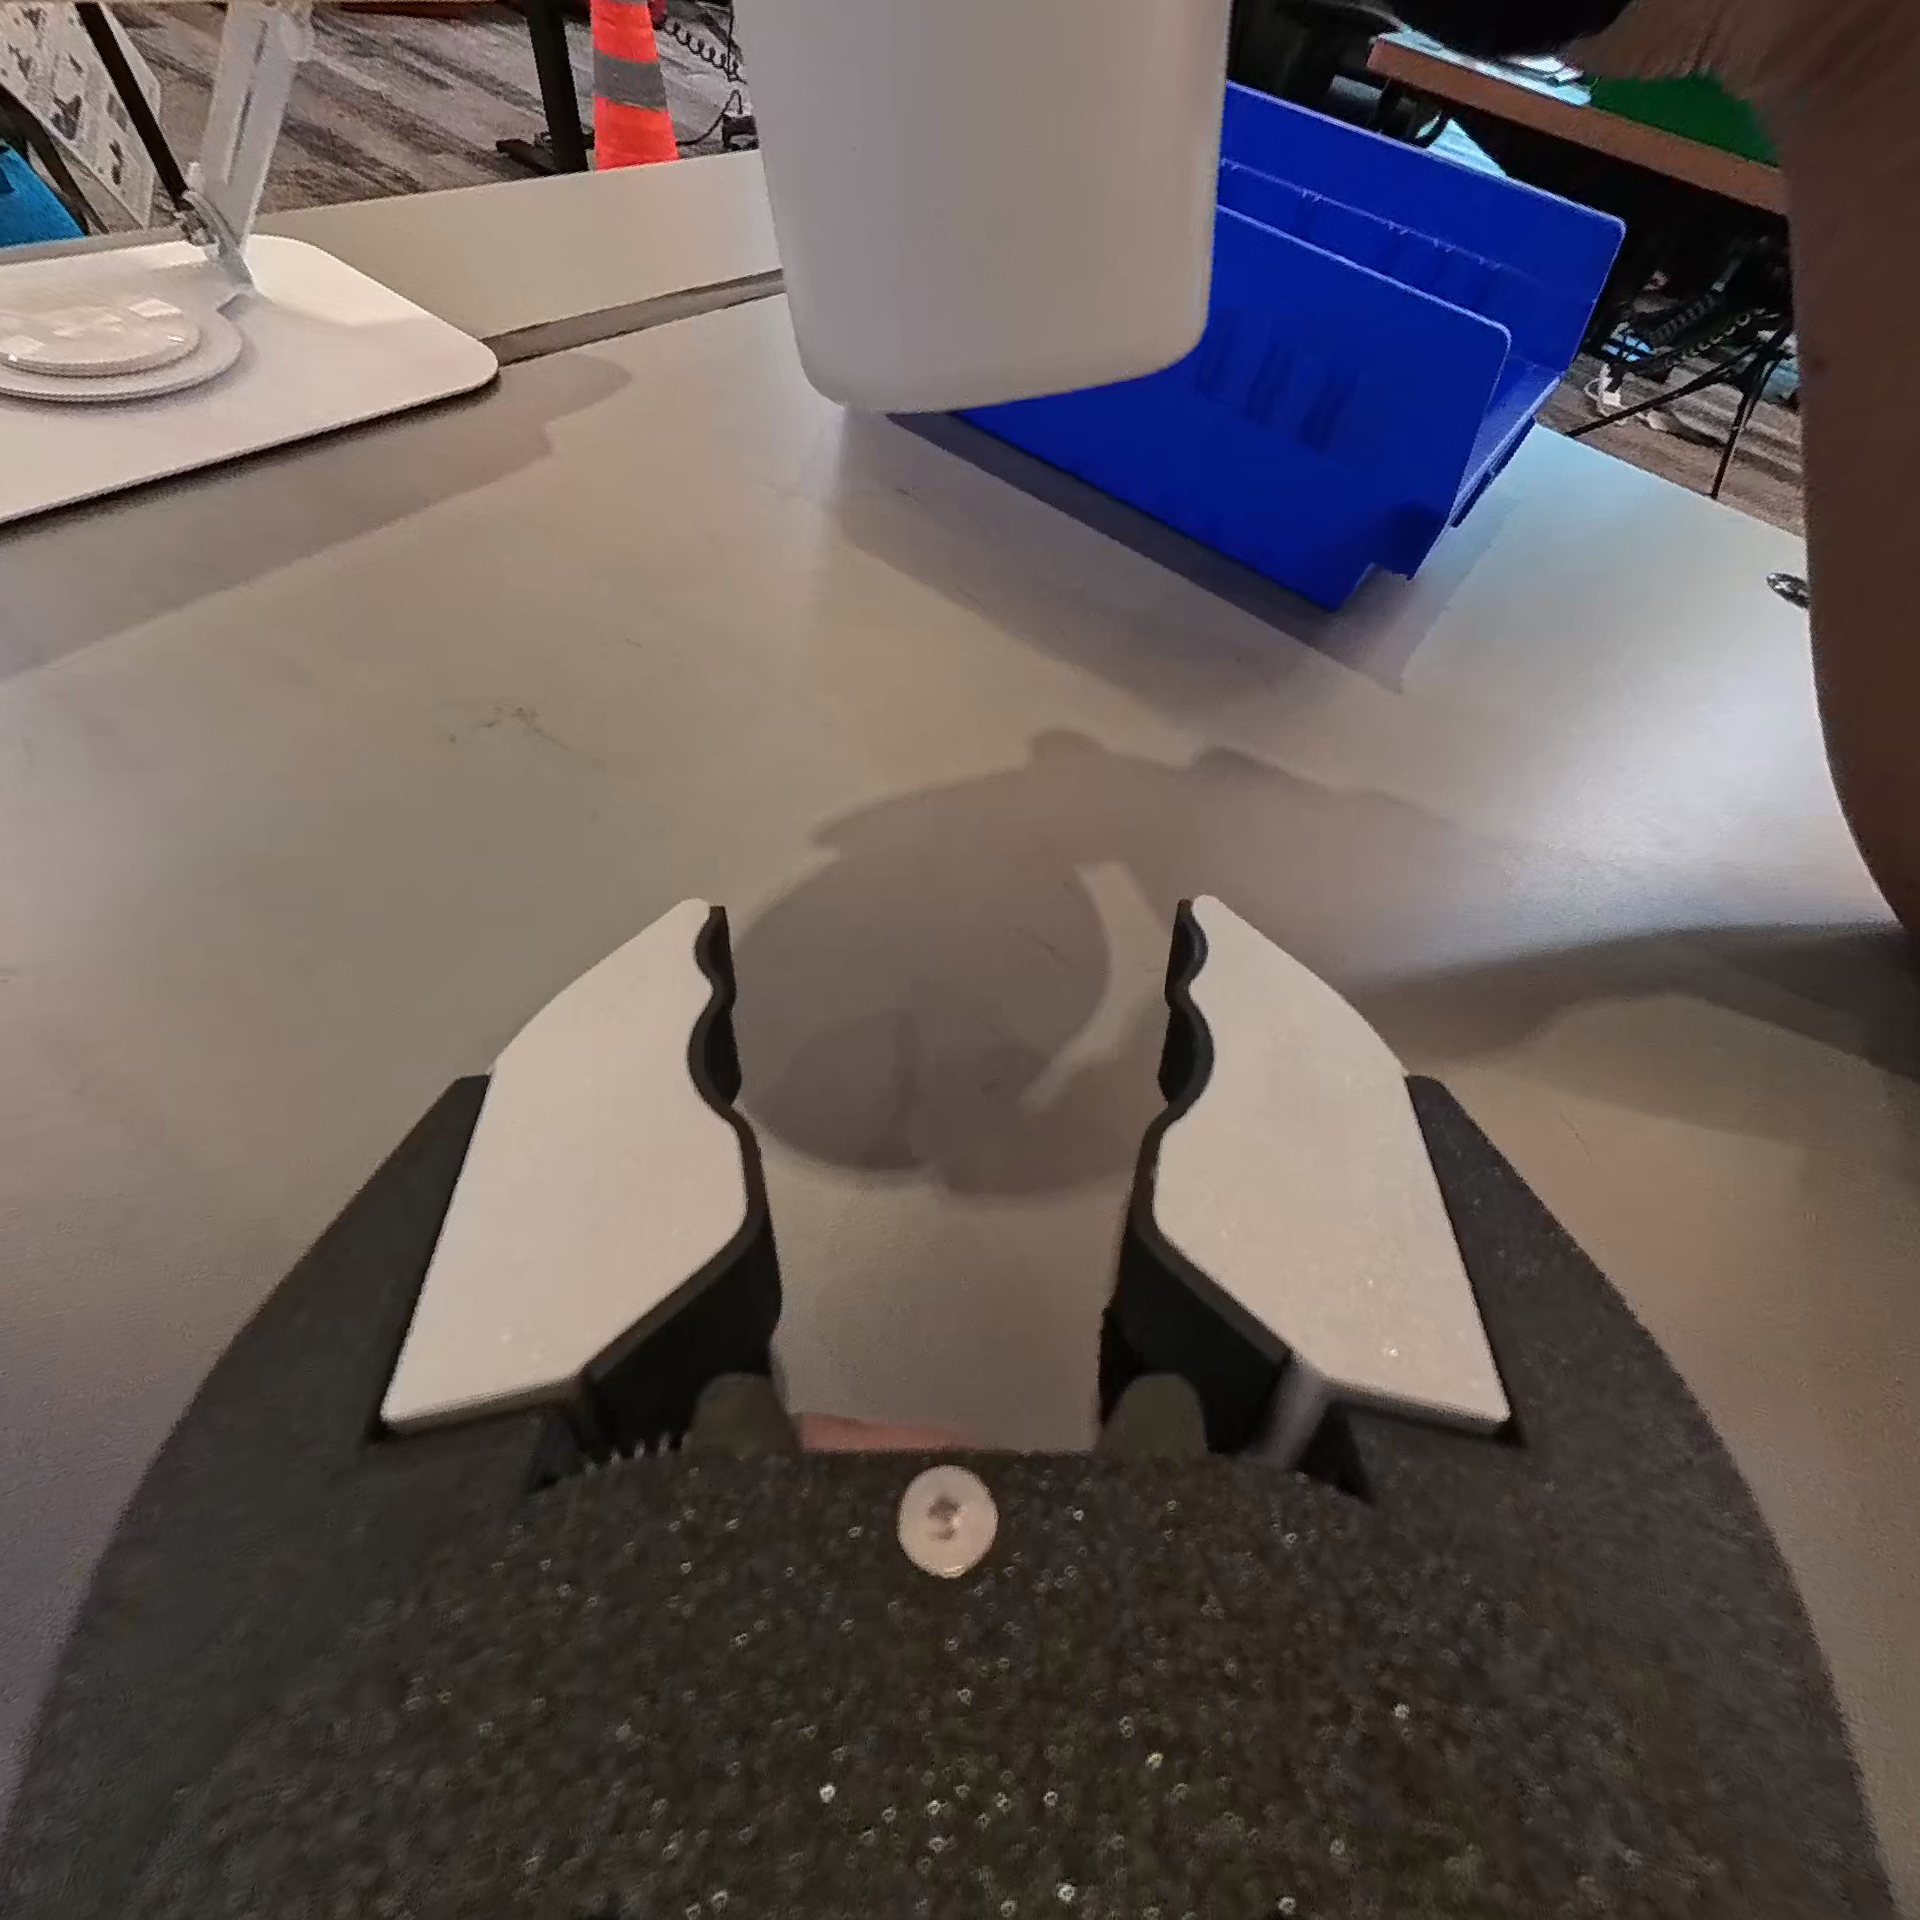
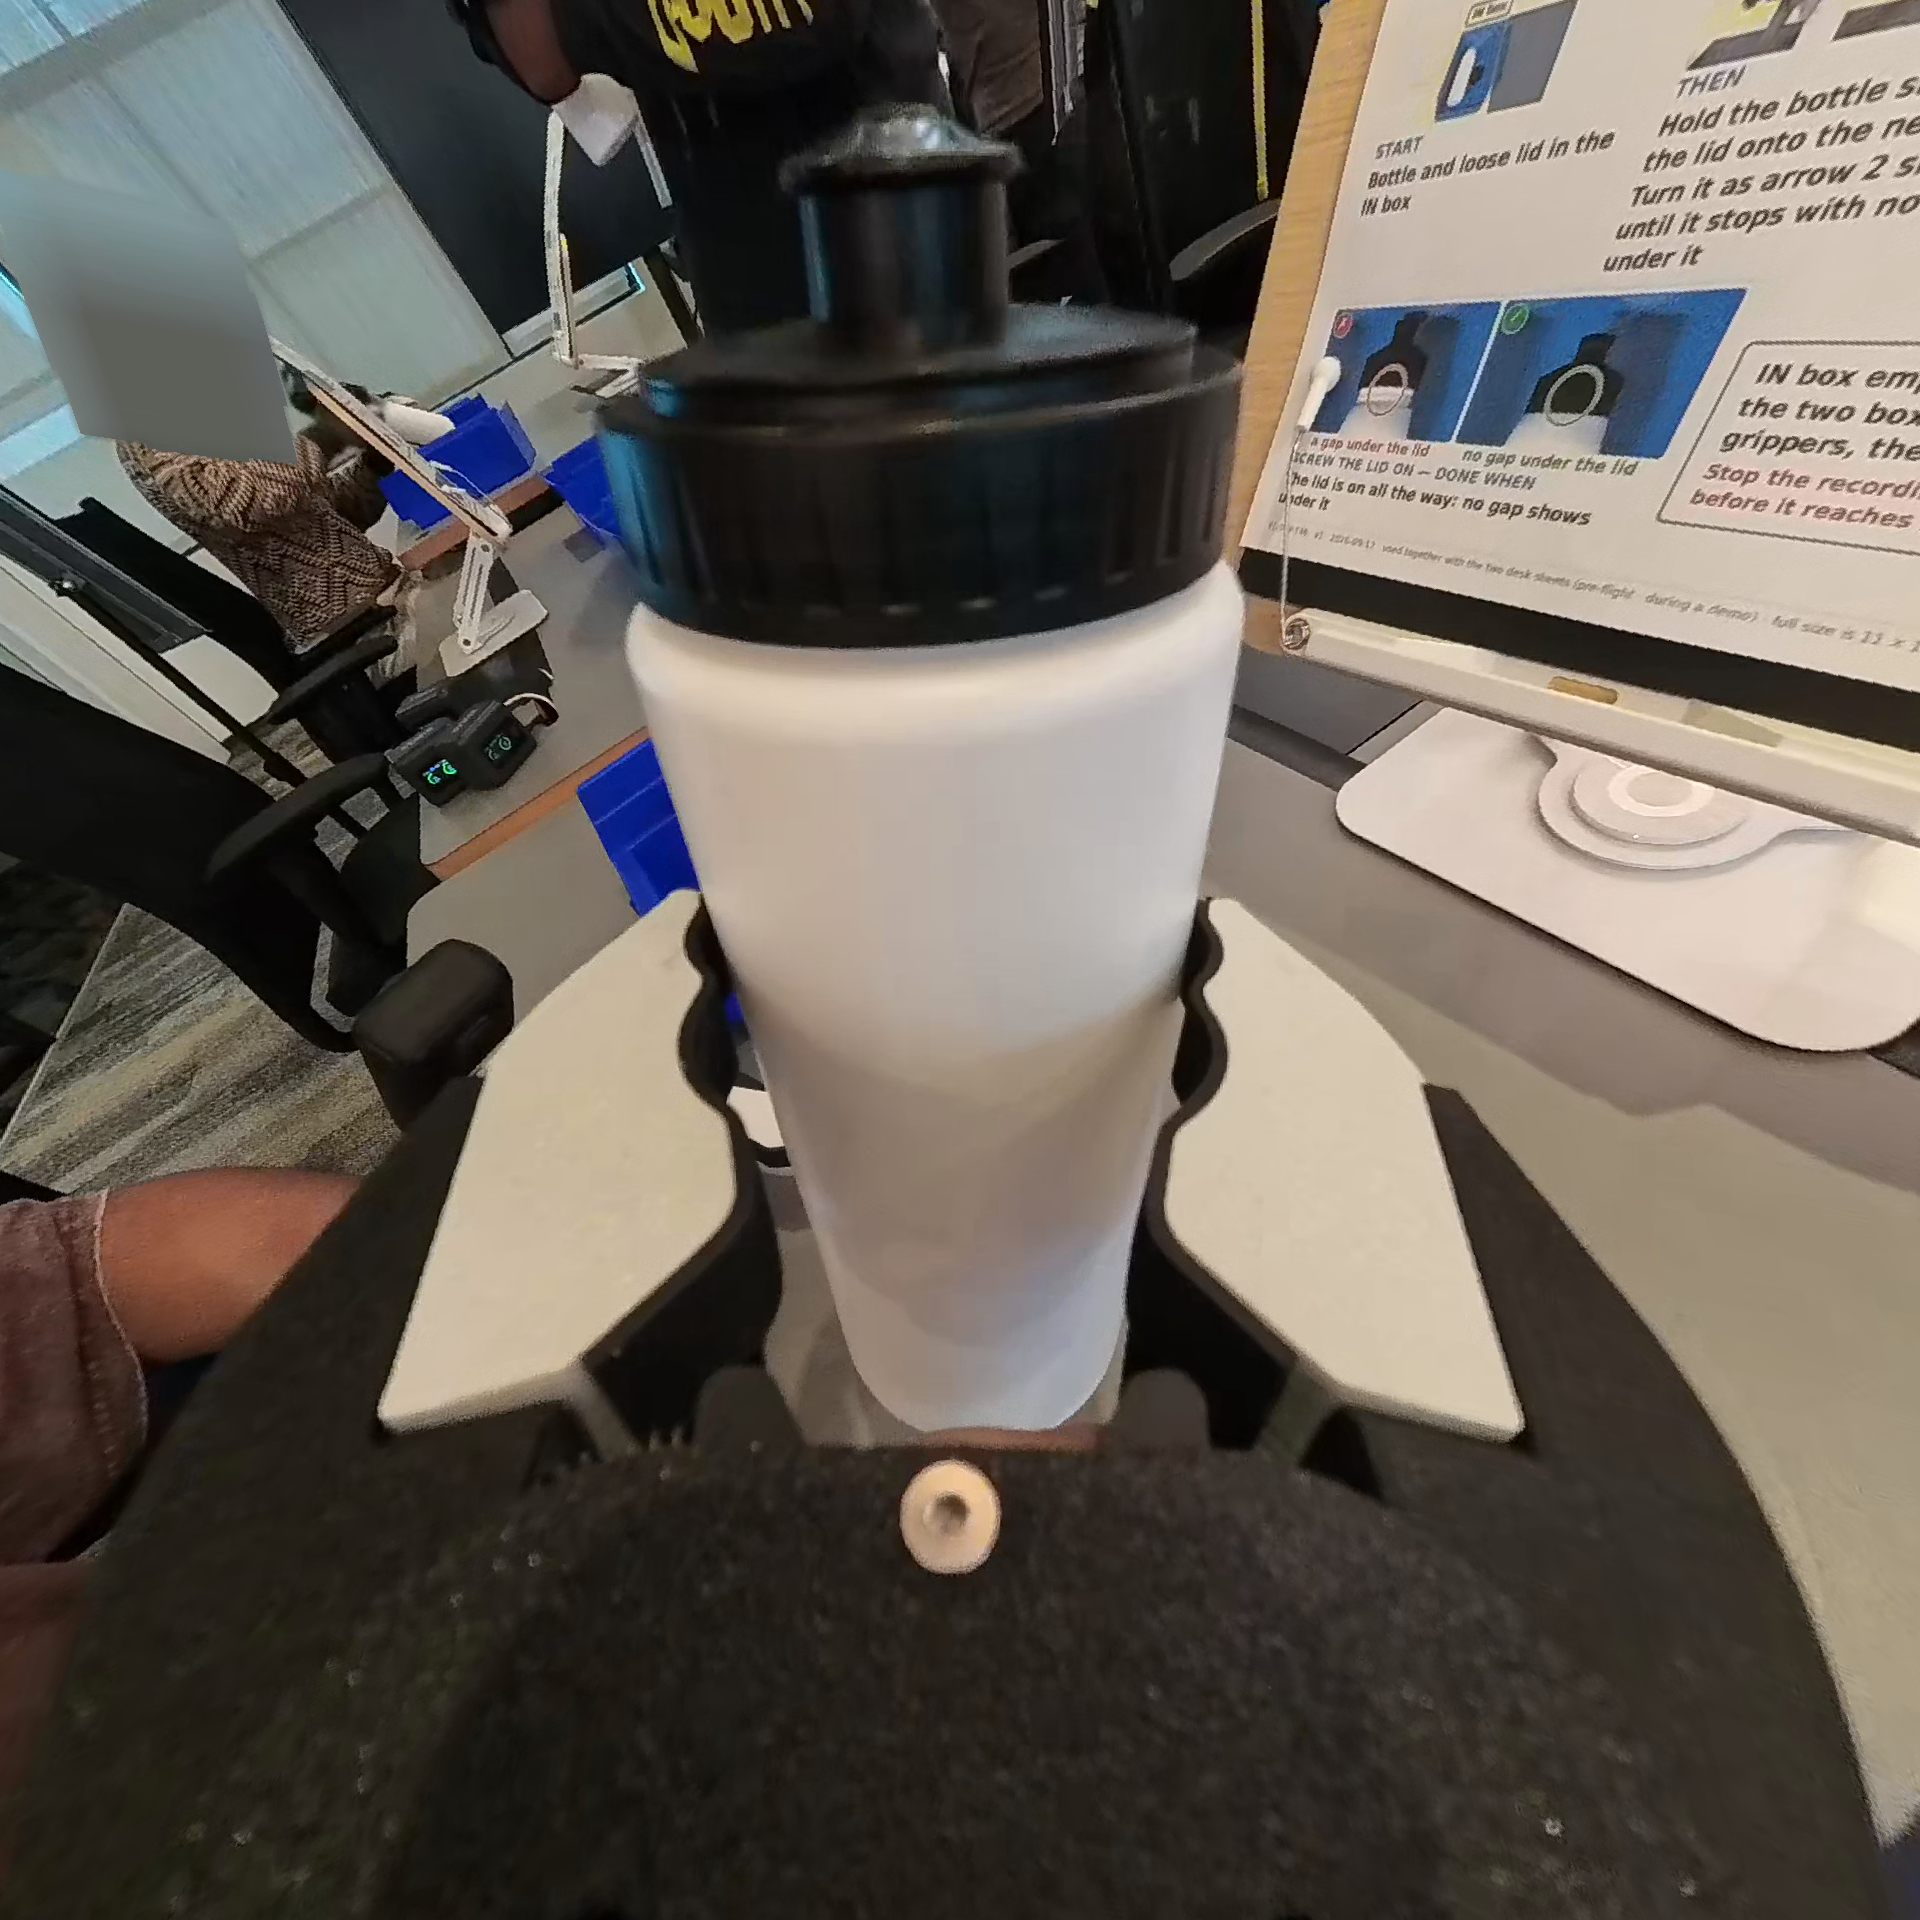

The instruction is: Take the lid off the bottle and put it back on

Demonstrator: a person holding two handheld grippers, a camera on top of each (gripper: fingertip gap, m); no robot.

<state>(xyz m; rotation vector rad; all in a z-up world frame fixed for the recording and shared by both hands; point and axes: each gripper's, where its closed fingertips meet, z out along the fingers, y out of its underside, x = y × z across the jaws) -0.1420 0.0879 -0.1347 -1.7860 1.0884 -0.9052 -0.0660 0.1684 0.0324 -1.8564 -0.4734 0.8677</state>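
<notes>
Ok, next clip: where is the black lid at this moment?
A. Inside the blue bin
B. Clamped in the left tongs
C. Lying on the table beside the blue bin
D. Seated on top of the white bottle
D: in the right wrist view the black lid sits on the neck of the white bottle, which stands between the right tongs; the left tongs are open with only bare table between them.

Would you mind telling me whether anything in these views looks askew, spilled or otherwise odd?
Nothing is spilled or damaged. The white bottle is off the table, held in the right gripper and slightly tilted, black lid on. The left gripper is open and empty.
</notes>
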